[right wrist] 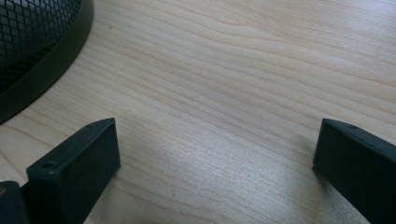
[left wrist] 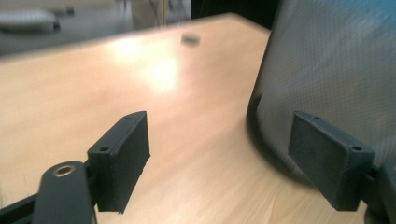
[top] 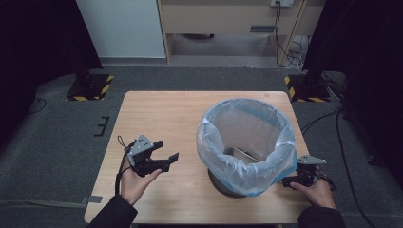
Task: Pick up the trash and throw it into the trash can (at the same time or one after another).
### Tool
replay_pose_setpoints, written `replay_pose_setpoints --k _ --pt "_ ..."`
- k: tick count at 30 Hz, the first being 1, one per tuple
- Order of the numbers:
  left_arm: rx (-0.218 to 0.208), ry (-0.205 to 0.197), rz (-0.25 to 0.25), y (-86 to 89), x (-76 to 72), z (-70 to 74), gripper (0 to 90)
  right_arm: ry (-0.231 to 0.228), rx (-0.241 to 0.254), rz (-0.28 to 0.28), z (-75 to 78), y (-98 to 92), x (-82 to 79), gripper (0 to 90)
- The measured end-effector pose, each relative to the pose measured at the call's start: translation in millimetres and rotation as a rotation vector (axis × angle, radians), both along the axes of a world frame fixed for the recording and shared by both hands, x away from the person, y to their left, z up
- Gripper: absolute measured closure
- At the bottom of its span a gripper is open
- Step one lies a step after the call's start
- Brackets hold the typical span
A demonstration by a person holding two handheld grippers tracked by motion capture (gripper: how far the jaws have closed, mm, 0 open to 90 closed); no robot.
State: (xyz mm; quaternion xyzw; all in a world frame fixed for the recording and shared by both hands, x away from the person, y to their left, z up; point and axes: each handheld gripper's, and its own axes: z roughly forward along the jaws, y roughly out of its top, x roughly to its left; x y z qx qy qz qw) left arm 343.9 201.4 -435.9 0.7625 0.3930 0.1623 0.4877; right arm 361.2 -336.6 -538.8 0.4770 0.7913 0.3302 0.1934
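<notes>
The left hand-held gripper (top: pixel 166 151) and right hand-held gripper (top: pixel 285 181), both wide apart and empty, flank the lined bin (top: pixel 245 145) standing right of centre on the worktop (top: pixel 157 118), seemingly to steady it.

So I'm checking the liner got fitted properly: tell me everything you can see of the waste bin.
The waste bin is a round black wire-mesh basket with a solid black base band, standing upright on the right half of the wooden table. A translucent pale blue plastic bag lines it, folded out over the rim and hanging far down the outside, a little rumpled. Its mouth is open; something flat and greyish seems to lie at the bottom. Neither gripper touches it.
</notes>
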Motion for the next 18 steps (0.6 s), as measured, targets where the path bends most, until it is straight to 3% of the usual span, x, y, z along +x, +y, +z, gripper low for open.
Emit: replay_pose_setpoints --k 8,11,14,18 --pt "0.171 0.182 0.051 21.9 10.0 -51.0 18.4 -0.001 -0.001 0.004 0.0 0.2 -0.2 0.7" --pt "0.236 0.221 0.079 28.7 14.3 -61.2 17.8 -0.002 0.001 0.003 -0.2 0.5 -0.5 0.7" --pt "0.265 0.263 0.11 34.3 17.9 -68.8 16.9 -0.002 0.001 0.004 -0.2 0.5 -0.5 0.7" --pt "0.283 0.276 0.126 35.8 18.4 -73.3 15.5 -0.003 0.001 0.004 -0.2 0.6 -0.6 0.7"
